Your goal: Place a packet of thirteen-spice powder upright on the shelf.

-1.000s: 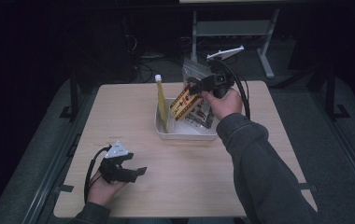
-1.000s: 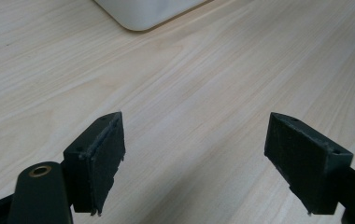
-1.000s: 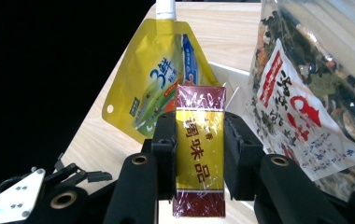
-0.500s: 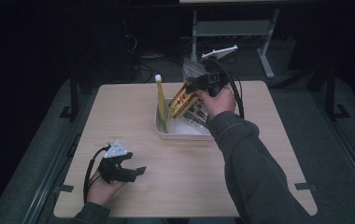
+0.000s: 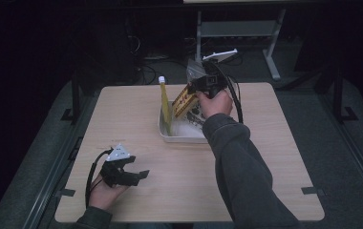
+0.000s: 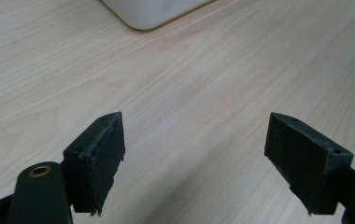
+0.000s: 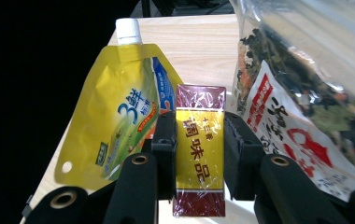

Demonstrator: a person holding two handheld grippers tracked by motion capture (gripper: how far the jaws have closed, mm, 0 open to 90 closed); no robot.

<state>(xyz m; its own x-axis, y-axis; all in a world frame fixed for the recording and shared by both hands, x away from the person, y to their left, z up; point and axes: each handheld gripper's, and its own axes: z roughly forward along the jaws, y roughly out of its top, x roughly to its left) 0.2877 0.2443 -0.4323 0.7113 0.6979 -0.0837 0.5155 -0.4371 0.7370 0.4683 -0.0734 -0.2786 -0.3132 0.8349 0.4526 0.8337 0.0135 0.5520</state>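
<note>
Seasoning box [image 7: 200, 156] | pinched by right tool [image 7: 199, 154], now lower over tray [image 5: 182, 137] | left tool [image 6: 194, 158] spread, unmoved

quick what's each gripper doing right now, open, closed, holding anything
Left gripper: open, empty, low over the bare table.
Right gripper: closed on the yellow and maroon box, above the white bin.

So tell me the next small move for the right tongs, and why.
Probably lower the box a little further into the white bin, then open. The right tongs are shut on its sides, and it hangs over the bin between the yellow pouch and the clear bag, which leave a gap for it.
</note>
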